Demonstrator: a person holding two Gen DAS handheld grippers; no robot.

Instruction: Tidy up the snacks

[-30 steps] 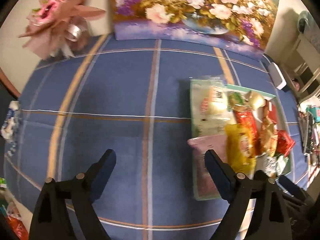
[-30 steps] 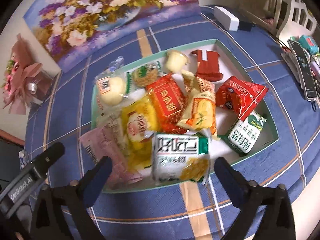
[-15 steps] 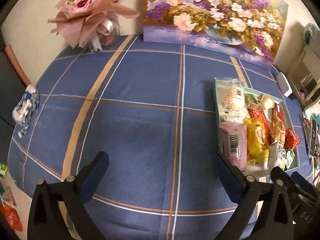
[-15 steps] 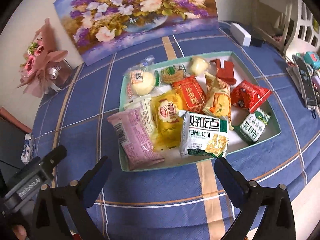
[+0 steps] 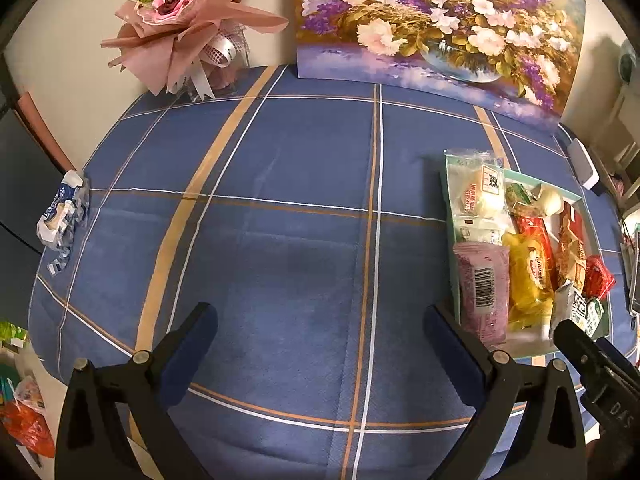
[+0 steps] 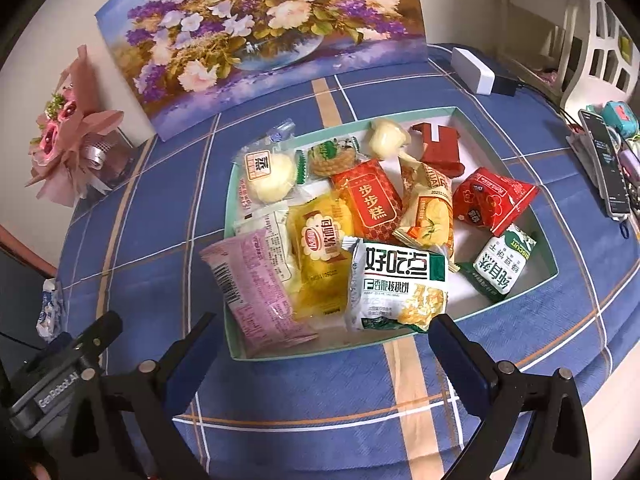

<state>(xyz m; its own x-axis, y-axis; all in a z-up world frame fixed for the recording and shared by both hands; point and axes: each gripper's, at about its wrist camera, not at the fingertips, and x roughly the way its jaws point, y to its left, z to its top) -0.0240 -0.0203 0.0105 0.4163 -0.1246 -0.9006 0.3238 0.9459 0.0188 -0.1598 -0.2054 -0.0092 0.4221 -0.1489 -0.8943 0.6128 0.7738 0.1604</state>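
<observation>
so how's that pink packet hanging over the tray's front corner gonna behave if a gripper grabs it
The pink packet is crinkled film, so it will probably flex and sag if held by one end. Its glossy wrap may slip between the pads. It overhangs the tray wall, so a nudge could tip it out onto the cloth.

A tray (image 6: 554,268) full of snack packets (image 6: 396,284) sits on a table (image 5: 288,208), with a painting (image 6: 256,36) propped behind it, a bouquet (image 6: 68,140) to the painting's left, and a phone (image 6: 606,164) lying right of the tray.
</observation>
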